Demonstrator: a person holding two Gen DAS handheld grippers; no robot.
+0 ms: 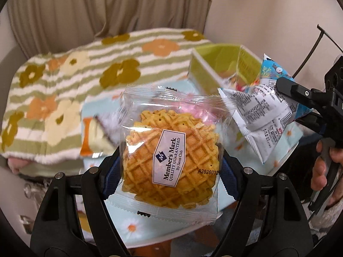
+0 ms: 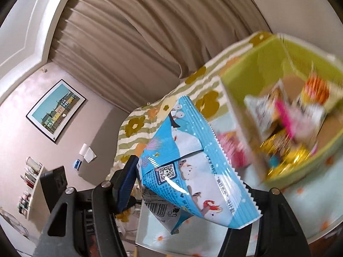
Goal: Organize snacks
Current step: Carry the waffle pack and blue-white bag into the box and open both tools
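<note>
My left gripper (image 1: 171, 171) is shut on a waffle cookie in a clear wrapper (image 1: 171, 147) with a white and blue label, held up above the table. In the right wrist view, my right gripper (image 2: 188, 188) is shut on a light-blue snack packet (image 2: 193, 160) printed with animals, tilted in the air. From the left wrist view the same packet (image 1: 263, 111) shows its white back at the right, pinched by a black finger (image 1: 289, 87). The green box (image 2: 246, 79) stands just beyond it, with several snack packets (image 2: 289, 117) inside.
A round table with a light-blue flowered cloth (image 1: 133, 227) lies below. An orange and white packet (image 1: 94, 137) and a pink packet (image 2: 231, 147) rest on it. A green-striped flowered blanket (image 1: 64, 81) lies behind. A person's hand (image 1: 323, 167) holds the right gripper's handle.
</note>
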